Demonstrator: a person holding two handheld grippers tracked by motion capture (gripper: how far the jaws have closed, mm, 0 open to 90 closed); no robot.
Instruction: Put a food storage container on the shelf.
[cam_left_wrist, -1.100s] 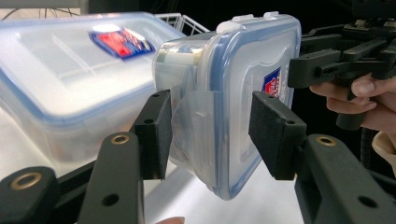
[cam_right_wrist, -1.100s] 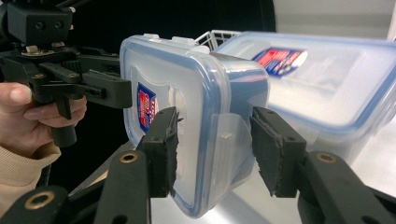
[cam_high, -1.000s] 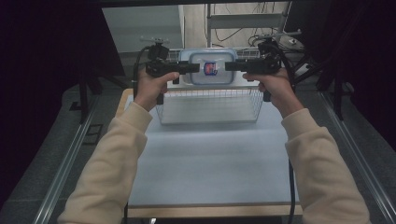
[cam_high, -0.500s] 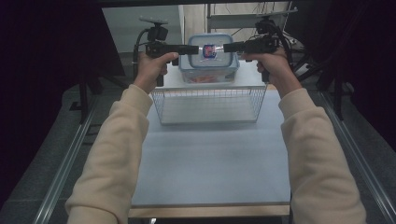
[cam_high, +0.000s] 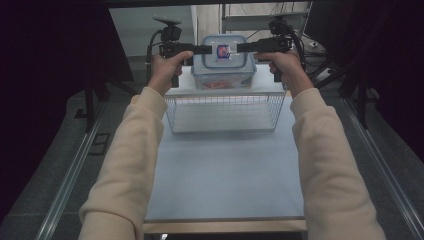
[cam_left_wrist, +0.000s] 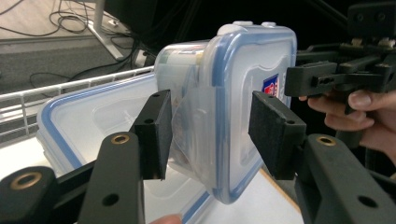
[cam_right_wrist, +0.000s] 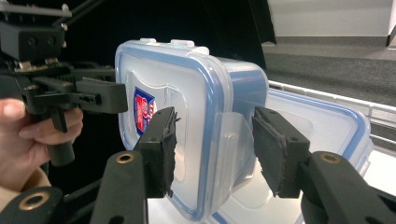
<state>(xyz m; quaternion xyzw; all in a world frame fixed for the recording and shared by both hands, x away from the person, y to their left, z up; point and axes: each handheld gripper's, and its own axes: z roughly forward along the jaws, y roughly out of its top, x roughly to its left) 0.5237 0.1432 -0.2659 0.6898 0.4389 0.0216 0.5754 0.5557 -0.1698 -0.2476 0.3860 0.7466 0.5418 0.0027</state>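
Observation:
A small clear plastic container (cam_high: 223, 51) with a blue-rimmed lid and a red-and-blue logo hangs in the air between both grippers, lid facing the high camera. My left gripper (cam_high: 210, 49) grips its left edge and my right gripper (cam_high: 239, 48) its right edge. In the left gripper view the container (cam_left_wrist: 233, 107) stands on edge, and the left gripper (cam_left_wrist: 210, 135) has one pad on the side latch and one on the lid. In the right gripper view the right gripper (cam_right_wrist: 215, 149) clamps the opposite side of the container (cam_right_wrist: 187, 121) the same way.
Under the held container lies a larger clear box with a blue-rimmed lid (cam_left_wrist: 79, 121), also seen as the larger box (cam_high: 222, 80) beyond a white wire basket (cam_high: 225, 112). The pale blue table (cam_high: 225, 170) stretches toward the person. Cables and stands crowd the dark floor behind.
Both hands have risen and moved farther from the person, carrying the small container up and away above the larger box. The basket has not moved.

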